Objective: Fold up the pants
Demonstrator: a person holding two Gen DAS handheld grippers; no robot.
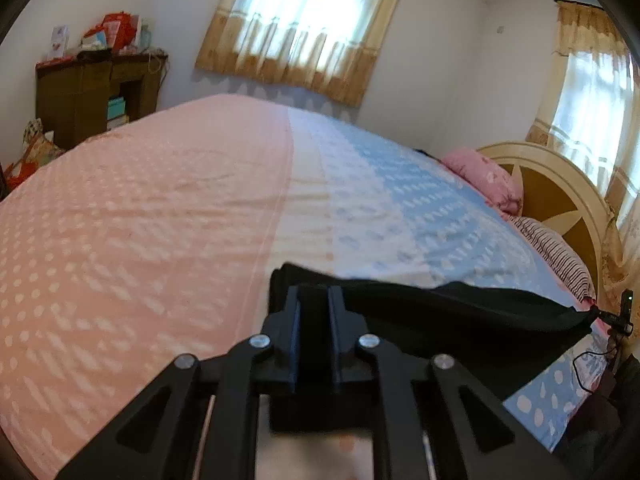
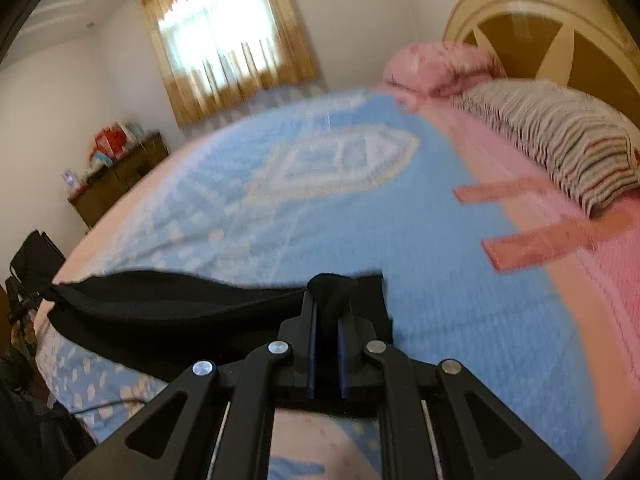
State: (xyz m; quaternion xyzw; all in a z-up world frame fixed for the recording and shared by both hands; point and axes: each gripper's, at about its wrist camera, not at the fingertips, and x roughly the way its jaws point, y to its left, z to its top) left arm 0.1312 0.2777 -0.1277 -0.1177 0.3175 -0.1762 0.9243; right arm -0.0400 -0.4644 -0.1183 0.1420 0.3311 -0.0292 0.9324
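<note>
Black pants hang stretched between my two grippers above the bed. My left gripper is shut on one corner of the pants edge. In the left wrist view the cloth runs right to my right gripper at the far right. My right gripper is shut on the other corner of the black pants. In the right wrist view the cloth runs left to my left gripper. The lower part of the pants hangs below the held edge, out of sight.
The bed has a pink and blue patterned sheet. A pink pillow and a striped pillow lie by the headboard. A brown cabinet stands against the far wall.
</note>
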